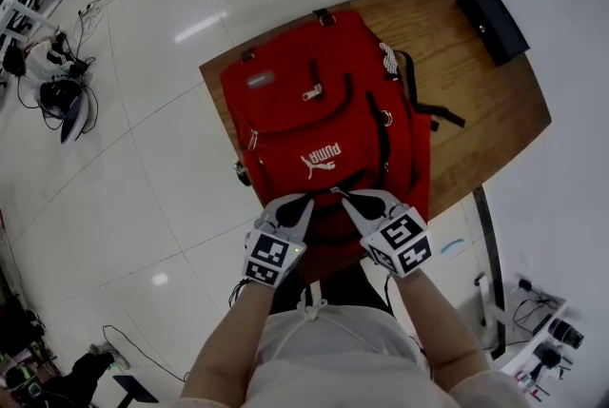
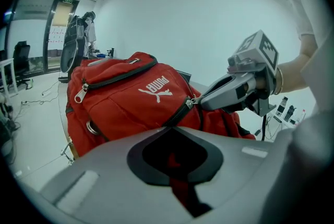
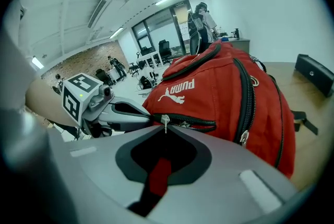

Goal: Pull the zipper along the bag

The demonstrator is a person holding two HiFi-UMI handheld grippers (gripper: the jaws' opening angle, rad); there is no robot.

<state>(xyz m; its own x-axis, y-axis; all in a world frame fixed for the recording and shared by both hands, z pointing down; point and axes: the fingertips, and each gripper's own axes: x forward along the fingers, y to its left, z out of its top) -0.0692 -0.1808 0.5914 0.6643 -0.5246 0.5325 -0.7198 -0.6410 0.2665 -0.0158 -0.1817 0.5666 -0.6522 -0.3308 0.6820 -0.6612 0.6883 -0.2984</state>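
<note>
The red backpack (image 1: 314, 135) lies flat on the wooden bench (image 1: 495, 111), front face up, with its white logo (image 1: 321, 158) towards you. It covers the left half of the bench top, and its bottom end reaches the bench edge nearest you. A black case (image 1: 492, 24) sits well apart from it at the far right corner of the bench.

Both of your grippers meet at the near end of the backpack, tips almost touching each other over the lower pocket's zipper (image 3: 194, 123). Your right gripper (image 1: 347, 198) has its jaws pressed together on the small silver zipper pull (image 3: 165, 120), which stands up out of the jaw tips. The dark zipper track runs away from it to the right across the red fabric. The left gripper view shows the same pull (image 2: 194, 101) pinched at the tip of that gripper, right at the edge of the pocket.

Your left gripper (image 1: 301, 204) is just beside it, on the left side of the pull. Its jaws are also together, nipping the red fabric of the backpack at the end of the zipper. A second silver pull (image 1: 311, 93) hangs on the upper pocket, away from both grippers.
</note>
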